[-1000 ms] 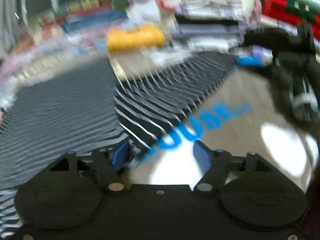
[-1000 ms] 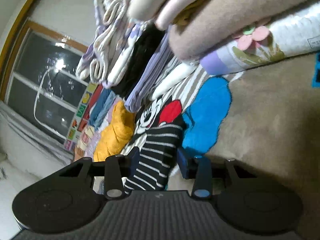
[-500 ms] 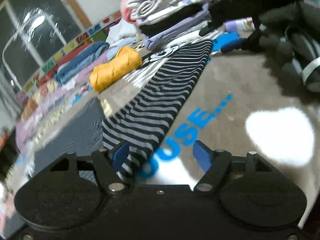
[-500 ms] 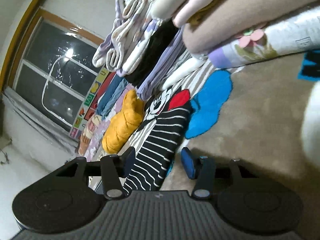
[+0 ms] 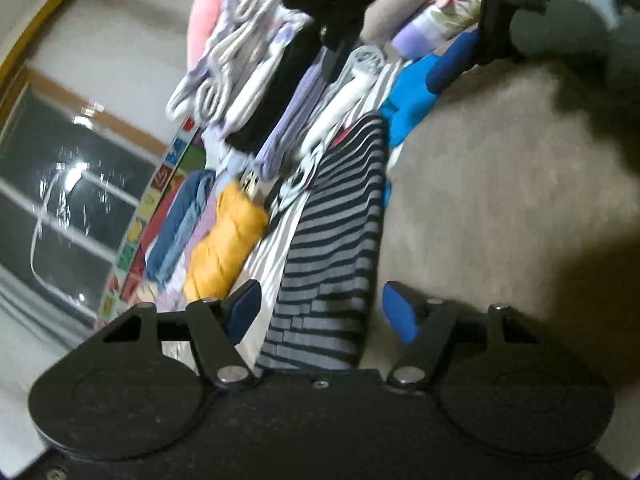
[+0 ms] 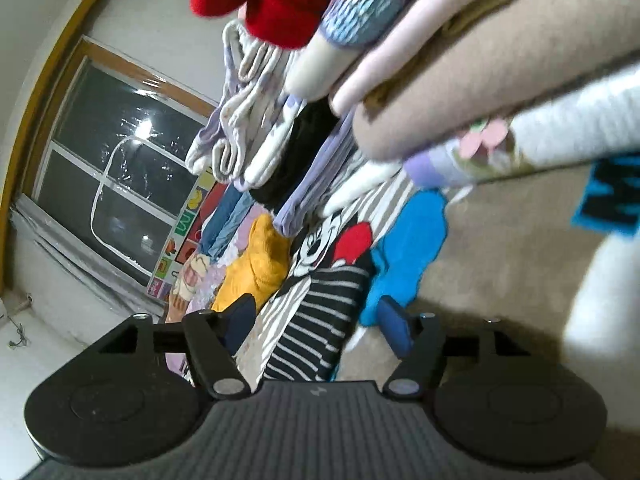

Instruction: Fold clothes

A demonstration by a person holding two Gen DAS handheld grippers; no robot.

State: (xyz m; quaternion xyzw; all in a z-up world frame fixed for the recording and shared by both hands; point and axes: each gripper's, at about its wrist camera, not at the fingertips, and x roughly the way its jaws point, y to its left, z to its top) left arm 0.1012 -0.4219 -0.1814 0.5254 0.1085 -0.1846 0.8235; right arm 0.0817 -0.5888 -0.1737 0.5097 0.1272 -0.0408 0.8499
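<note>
A navy-and-grey striped garment (image 5: 336, 240) lies as a long narrow strip on the beige rug (image 5: 500, 200). Its near end runs between the blue pads of my left gripper (image 5: 322, 314), which stands open and is not clamped on it. The other gripper's black body and one blue finger (image 5: 452, 60) show at the top right of the left wrist view, by the strip's far end. In the right wrist view that far end (image 6: 332, 292) lies between the spread fingers of my right gripper (image 6: 317, 325), which is also open.
A tall stack of folded clothes (image 6: 440, 80) leans over the far end of the strip. A yellow rolled garment (image 5: 224, 248), blue jeans (image 5: 180, 224) and a cartoon mouse print (image 6: 320, 240) lie to its left. A dark window (image 5: 60, 200) is behind.
The right gripper's fingers have spread wider around the striped end. The left gripper has swung and tilted, so the striped garment now runs straight between its fingers.
</note>
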